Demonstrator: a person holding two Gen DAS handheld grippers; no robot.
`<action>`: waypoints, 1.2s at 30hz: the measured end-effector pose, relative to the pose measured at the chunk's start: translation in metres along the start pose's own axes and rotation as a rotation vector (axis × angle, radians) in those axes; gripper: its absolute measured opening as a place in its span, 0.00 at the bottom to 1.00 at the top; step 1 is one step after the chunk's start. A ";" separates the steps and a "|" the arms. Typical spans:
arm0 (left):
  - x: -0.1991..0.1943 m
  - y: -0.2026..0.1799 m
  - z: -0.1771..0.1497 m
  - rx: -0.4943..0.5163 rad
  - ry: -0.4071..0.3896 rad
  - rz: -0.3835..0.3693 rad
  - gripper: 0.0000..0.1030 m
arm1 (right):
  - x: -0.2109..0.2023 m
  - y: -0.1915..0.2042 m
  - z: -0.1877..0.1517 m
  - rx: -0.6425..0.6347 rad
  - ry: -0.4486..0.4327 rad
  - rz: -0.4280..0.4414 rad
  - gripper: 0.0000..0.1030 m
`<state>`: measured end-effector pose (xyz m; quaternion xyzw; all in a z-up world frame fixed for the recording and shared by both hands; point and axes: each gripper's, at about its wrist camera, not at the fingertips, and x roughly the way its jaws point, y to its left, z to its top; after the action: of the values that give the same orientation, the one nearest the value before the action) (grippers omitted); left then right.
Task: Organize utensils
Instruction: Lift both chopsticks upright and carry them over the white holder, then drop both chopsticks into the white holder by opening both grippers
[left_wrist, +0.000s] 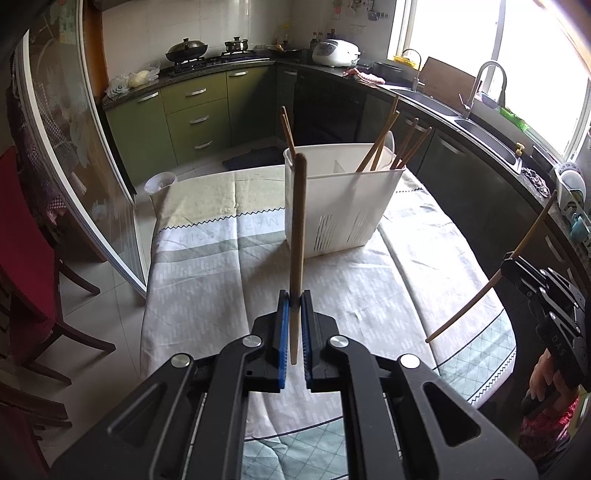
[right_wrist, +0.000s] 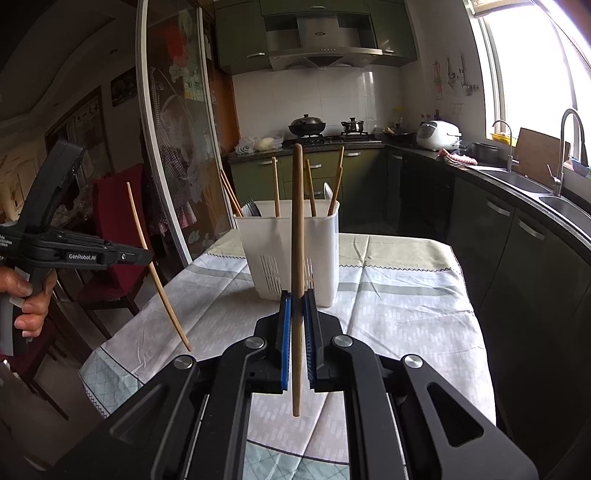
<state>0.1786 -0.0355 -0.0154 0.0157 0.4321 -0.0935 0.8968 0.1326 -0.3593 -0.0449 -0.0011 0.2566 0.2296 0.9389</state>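
In the left wrist view my left gripper (left_wrist: 294, 295) is shut on a wooden chopstick (left_wrist: 298, 229) that stands nearly upright between the blue pads. Behind it on the table is a white slotted utensil holder (left_wrist: 340, 206) with several chopsticks leaning inside. At the right edge my right gripper (left_wrist: 504, 264) grips a second, slanted chopstick (left_wrist: 476, 299). In the right wrist view that right gripper (right_wrist: 296, 295) is shut on its upright chopstick (right_wrist: 297, 221), in front of the holder (right_wrist: 321, 254), which also contains dark forks (right_wrist: 251, 206). My left gripper (right_wrist: 149, 256) is at the left with its tilted chopstick (right_wrist: 162, 295).
The table wears a pale patterned cloth (left_wrist: 221, 266). Red-cushioned chairs (left_wrist: 26, 236) and a glass sliding door (left_wrist: 74, 155) stand to its left. A dark counter with sinks (left_wrist: 480, 129) runs along the right. A white bin (left_wrist: 160, 182) sits past the far left corner.
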 end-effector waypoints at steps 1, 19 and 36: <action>-0.003 -0.001 0.003 0.000 -0.007 -0.004 0.06 | -0.001 0.000 0.007 0.004 -0.009 0.008 0.07; -0.071 -0.026 0.121 0.019 -0.303 -0.065 0.06 | -0.006 0.014 0.159 -0.018 -0.336 0.041 0.07; 0.039 -0.031 0.145 0.005 -0.205 -0.054 0.06 | 0.093 0.016 0.163 -0.069 -0.235 -0.043 0.07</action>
<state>0.3090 -0.0879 0.0465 -0.0033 0.3381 -0.1200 0.9334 0.2748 -0.2858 0.0535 -0.0119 0.1365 0.2165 0.9666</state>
